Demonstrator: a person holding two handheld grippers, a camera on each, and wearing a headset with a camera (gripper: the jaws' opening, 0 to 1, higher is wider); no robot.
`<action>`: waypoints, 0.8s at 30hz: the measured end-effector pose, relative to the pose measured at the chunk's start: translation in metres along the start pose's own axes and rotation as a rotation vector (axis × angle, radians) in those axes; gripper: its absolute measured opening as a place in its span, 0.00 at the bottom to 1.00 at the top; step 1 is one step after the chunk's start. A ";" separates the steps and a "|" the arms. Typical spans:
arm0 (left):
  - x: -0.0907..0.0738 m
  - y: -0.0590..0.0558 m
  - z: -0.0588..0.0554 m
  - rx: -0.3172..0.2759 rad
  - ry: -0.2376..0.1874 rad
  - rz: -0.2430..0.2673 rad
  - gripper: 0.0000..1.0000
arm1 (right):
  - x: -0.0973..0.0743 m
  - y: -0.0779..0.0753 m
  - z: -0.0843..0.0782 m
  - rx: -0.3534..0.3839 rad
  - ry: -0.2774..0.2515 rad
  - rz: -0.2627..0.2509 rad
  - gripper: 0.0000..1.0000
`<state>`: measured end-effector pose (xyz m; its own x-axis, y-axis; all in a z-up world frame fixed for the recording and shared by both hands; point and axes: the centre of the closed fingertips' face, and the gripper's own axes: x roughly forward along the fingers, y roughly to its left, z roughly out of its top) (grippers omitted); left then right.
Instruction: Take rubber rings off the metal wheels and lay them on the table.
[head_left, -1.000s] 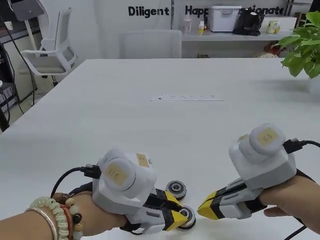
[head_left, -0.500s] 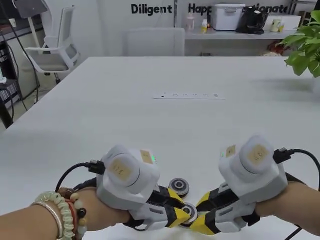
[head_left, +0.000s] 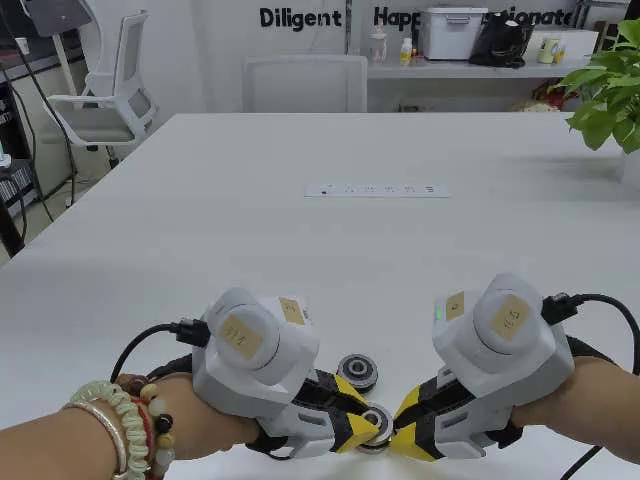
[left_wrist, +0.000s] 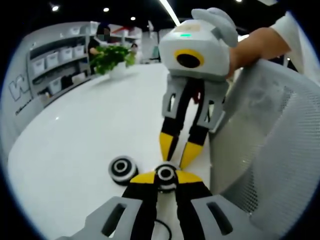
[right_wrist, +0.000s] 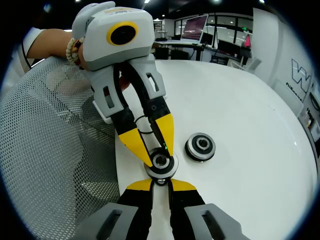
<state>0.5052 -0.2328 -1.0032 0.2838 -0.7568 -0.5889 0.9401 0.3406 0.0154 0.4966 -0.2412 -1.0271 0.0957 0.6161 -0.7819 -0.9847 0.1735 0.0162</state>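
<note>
Two metal wheels with black rubber rings are low on the white table (head_left: 300, 250). My left gripper (head_left: 362, 432) is shut on the nearer wheel (head_left: 378, 420); in the left gripper view its yellow tips (left_wrist: 166, 178) clamp that wheel (left_wrist: 166, 173) from both sides. My right gripper (head_left: 400, 440) faces it tip to tip. In the right gripper view my right gripper (right_wrist: 161, 185) has its jaws drawn narrow on the near rim of the wheel (right_wrist: 161, 163), at its rubber ring. The second wheel (head_left: 357, 371) lies flat just beyond, untouched.
A white power strip (head_left: 377, 190) lies mid-table. A chair (head_left: 305, 85) stands at the far edge and a plant (head_left: 605, 90) at the right. A mesh chair back (right_wrist: 55, 135) is close behind the near edge of the table.
My right gripper has swung left and down until its tips meet the wheel held in my left gripper. The left gripper and the second wheel have stayed put.
</note>
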 end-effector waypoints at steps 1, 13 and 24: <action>0.000 0.000 0.000 0.001 0.000 0.000 0.13 | 0.000 0.001 -0.003 0.038 0.014 0.008 0.07; 0.000 0.000 0.000 0.001 0.001 0.001 0.13 | -0.001 -0.001 0.007 0.156 -0.079 0.022 0.20; 0.000 0.000 0.000 -0.009 -0.003 0.001 0.13 | -0.003 -0.004 -0.001 0.211 -0.109 0.046 0.00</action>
<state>0.5053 -0.2328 -1.0038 0.2850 -0.7583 -0.5863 0.9382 0.3459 0.0086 0.5006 -0.2445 -1.0258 0.0777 0.7044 -0.7056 -0.9372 0.2930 0.1893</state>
